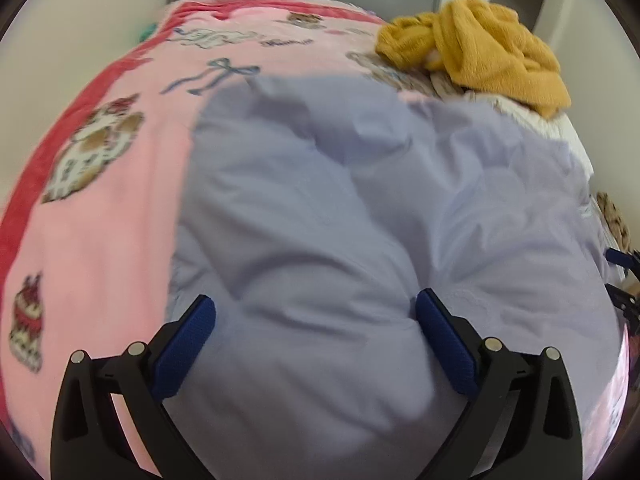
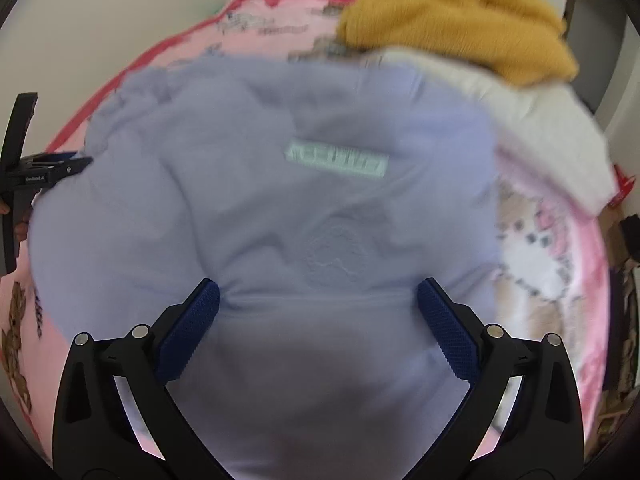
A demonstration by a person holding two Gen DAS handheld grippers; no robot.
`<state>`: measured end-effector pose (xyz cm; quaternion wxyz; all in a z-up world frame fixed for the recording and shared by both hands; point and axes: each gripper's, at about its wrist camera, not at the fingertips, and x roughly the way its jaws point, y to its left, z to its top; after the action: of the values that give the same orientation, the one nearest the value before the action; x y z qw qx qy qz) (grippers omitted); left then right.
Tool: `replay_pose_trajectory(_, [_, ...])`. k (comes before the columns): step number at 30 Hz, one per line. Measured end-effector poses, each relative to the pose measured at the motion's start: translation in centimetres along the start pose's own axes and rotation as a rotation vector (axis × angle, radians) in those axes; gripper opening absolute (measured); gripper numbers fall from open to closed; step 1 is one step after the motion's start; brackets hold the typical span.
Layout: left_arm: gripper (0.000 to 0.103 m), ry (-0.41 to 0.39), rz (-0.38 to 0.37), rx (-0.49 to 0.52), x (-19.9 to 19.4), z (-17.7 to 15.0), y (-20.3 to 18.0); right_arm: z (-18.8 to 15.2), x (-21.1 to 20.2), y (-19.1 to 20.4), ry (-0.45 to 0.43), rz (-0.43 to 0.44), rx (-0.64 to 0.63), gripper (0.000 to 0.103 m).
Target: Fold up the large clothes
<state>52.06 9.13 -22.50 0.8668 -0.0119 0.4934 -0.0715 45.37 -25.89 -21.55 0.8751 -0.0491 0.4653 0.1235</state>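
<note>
as we look along the left wrist view, the left gripper [image 1: 316, 312] has its fingers [image 1: 188, 340] spread wide apart over the lavender garment [image 1: 320, 208], clamping nothing. the garment lies rumpled on the pink blanket [image 1: 100, 240] of the bed, with a mustard garment [image 1: 480, 44] heaped near the far right corner.

in the right wrist view, we see the right gripper [image 2: 318, 304] with fingers [image 2: 448, 332] fully apart, the lavender garment [image 2: 280, 208] spread between and beneath them, unheld. a pale label [image 2: 338, 159] shows on it. a white garment [image 2: 540, 128] lies beside it under the mustard garment [image 2: 460, 20], and the left gripper [image 2: 44, 172] sits at the garment's left edge.
</note>
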Motion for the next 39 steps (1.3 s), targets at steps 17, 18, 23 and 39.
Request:
replay_pose_trajectory(17, [0.099, 0.023, 0.010, -0.111, -3.7, -6.6, -0.8, -6.6, -0.1, 0.0, 0.050, -0.044, 0.228, 0.090])
replay_pose_trajectory(18, [0.099, 0.035, 0.016, -0.100, -3.3, -6.8, -1.0, -6.7, 0.2, 0.2, 0.067, -0.046, 0.220, 0.090])
replay_pose_trajectory(23, [0.099, 0.088, 0.007, -0.103, -2.3, -6.8, -1.1, -6.8, 1.3, 0.3, 0.113, -0.049, 0.183, 0.091])
replay_pose_trajectory(39, [0.098, -0.014, 0.093, -0.006, -7.4, -5.0, 0.2, -5.0, -6.3, -0.6, -0.080, -0.051, 0.296, 0.095])
